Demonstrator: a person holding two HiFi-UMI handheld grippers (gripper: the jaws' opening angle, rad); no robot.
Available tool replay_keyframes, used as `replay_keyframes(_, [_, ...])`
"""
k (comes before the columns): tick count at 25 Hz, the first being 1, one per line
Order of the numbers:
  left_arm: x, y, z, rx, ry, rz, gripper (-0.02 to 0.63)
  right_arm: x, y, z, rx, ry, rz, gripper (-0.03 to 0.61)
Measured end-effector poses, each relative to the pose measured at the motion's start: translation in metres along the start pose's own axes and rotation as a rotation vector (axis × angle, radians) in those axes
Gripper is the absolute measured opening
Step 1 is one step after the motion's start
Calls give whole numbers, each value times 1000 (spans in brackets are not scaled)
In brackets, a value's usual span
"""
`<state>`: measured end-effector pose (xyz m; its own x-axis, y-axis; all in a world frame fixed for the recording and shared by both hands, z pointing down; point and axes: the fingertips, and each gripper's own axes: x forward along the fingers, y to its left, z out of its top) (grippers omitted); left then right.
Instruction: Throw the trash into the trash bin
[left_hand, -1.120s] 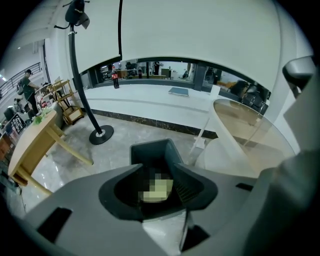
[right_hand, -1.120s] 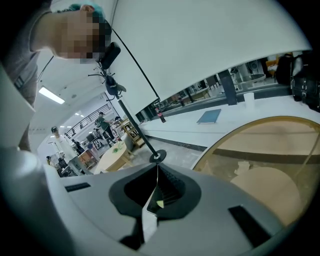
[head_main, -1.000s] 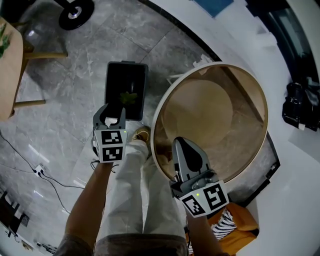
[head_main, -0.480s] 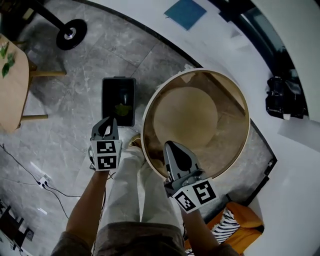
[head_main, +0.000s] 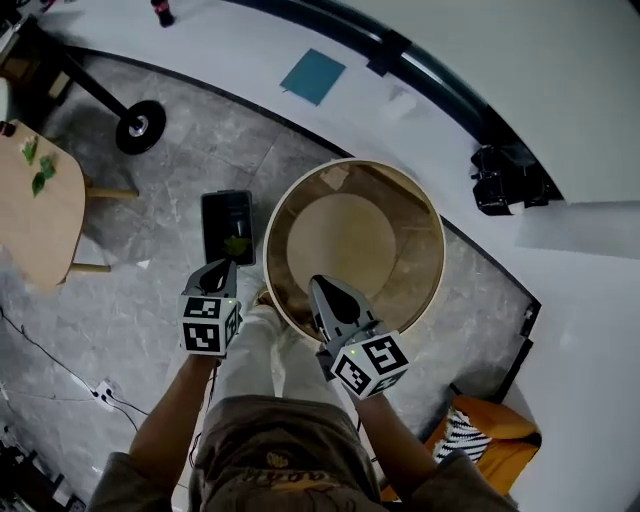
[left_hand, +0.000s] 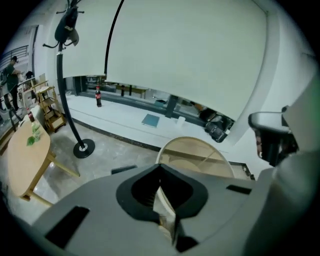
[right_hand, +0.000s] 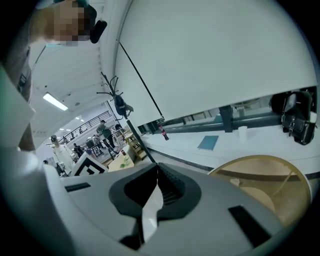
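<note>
Black-and-white square markers on the two cubes are the only print on view, and none of it reads as words. A bottle (left_hand: 98, 96) on the far white ledge has a red label that is too small to read.

Both forearms reach forward from the waist, with pale trousers (head_main: 250, 360) between them. The left gripper (head_main: 222, 266) tilts steeply down, its tips just short of the near edge of the bin (head_main: 222, 208). In its own view the left gripper (left_hand: 160, 166) has its jaws pressed together with nothing gripped. The right gripper (head_main: 318, 283) points more nearly level, over the near rim of a round wooden table (head_main: 340, 240). In its own view the right gripper (right_hand: 157, 165) also has its jaws together at the tips, empty as far as can be seen.

Green trash (head_main: 237, 245) lies inside the black bin, which stands on the grey stone floor just left of the round table.

A pale side table (head_main: 45, 220) with leaves (head_main: 40, 175) on it stands further left. A black stand base (head_main: 140, 125) is beyond it. A blue sheet (head_main: 312, 76) lies on the white ledge. A black bag (head_main: 505, 180) sits at the right, and an orange cushion (head_main: 485, 440) lies by the right elbow. A cable (head_main: 100, 392) runs across the floor at lower left.
</note>
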<state>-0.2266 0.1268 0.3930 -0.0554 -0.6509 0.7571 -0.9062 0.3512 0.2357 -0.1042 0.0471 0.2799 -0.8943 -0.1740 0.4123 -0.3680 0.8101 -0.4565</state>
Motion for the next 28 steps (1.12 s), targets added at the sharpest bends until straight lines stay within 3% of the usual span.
replay_keyframes(9, [-113,-119,81,200,-126,-252,20,-83,41,57,-80,-71,21,20])
replay_keyframes(20, [-217,-243,123,428,-318,-538,20,-198,67,104,-152,-273,-118,20])
replay_keyframes(23, [-237,-267,128,478,-384,-585,20,-229,65,110,-179,-328,-188,20])
replay_keyframes(28, [-252,-283,133,527,-438,-597,20,-258,66,114,-187,-391,-254,20])
